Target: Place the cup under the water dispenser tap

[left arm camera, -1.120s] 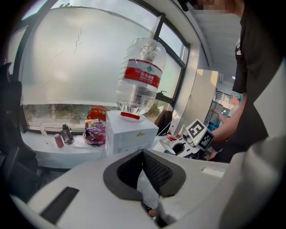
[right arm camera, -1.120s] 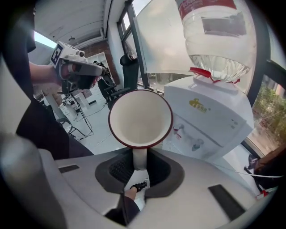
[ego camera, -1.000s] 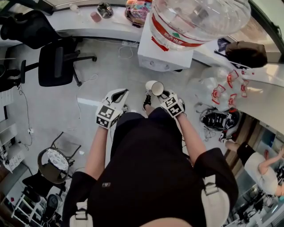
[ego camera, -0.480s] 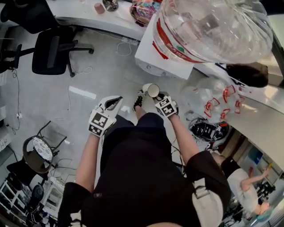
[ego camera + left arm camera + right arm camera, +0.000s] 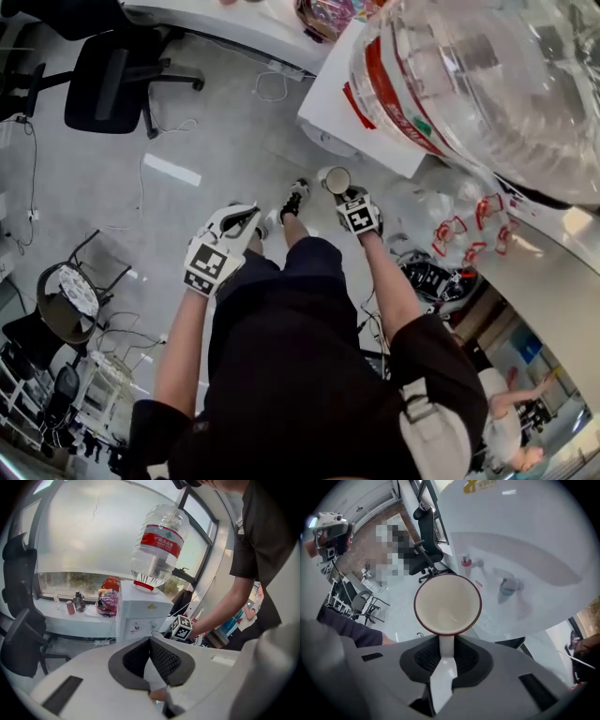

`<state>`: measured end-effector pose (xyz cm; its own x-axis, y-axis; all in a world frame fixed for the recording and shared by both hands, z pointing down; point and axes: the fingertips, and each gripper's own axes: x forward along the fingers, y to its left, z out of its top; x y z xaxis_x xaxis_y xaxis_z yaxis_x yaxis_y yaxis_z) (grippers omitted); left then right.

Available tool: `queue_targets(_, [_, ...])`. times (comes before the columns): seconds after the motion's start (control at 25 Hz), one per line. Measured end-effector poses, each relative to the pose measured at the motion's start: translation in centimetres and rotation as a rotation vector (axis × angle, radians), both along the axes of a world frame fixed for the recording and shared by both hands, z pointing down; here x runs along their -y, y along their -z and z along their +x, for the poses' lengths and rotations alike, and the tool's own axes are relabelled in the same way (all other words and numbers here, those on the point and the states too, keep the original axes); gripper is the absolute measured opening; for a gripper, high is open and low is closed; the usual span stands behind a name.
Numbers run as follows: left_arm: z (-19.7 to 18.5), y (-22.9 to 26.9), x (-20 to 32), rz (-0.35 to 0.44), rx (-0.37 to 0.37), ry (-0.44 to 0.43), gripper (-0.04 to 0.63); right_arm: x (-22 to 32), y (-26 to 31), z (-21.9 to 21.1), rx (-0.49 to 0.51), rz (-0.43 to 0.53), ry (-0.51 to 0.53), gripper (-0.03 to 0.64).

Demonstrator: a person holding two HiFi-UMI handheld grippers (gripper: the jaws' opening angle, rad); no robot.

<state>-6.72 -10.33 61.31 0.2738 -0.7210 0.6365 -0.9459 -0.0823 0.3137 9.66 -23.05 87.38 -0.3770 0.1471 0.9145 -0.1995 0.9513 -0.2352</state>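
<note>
At the centre of the head view, the right hand-held gripper (image 5: 345,194) holds a cup (image 5: 337,179) just below the front edge of the white water dispenser (image 5: 333,103). The right gripper view shows the right hand-held gripper (image 5: 446,644) clamped on the cup's handle, one pad on each side of it. The cup (image 5: 447,603) is tipped so that its cream inside and dark red rim face the camera. It sits in front of the water dispenser (image 5: 525,536), with the red tap (image 5: 467,563) just above its rim at upper right and the grey-blue tap (image 5: 506,587) to its right. It touches neither tap.

Left of centre in the head view, the left hand-held gripper (image 5: 246,219) hangs over the floor, well apart from the cup. In its own view the left hand-held gripper (image 5: 150,641) has its jaws together at the tips with nothing between them.

A large upturned water bottle (image 5: 487,84) fills the upper right of the head view, on top of the dispenser. An office chair (image 5: 111,82) stands at upper left, near a worktop (image 5: 61,620) that carries small bottles.
</note>
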Motion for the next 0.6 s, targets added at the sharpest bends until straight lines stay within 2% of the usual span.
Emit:
queue_targets(0.16, [-0.5,-1.1,-0.8,-0.021,-0.01,0.017,0.0,1.4,-2.9,-0.3,-0.028,0.059,-0.032,0.044])
queue_targets(0.4, [-1.7,-3.3,-1.9,-0.07,-0.021,0.054,0.0,4.7,-7.5,0.2,-0.116,0.114,-0.176,0.044])
queue_targets(0.6, [-1.2,-4.8,-3.7,-0.106,-0.039,0.087,0.0,6.4,-10.2,0.3,-0.145,0.113,-0.233,0.044])
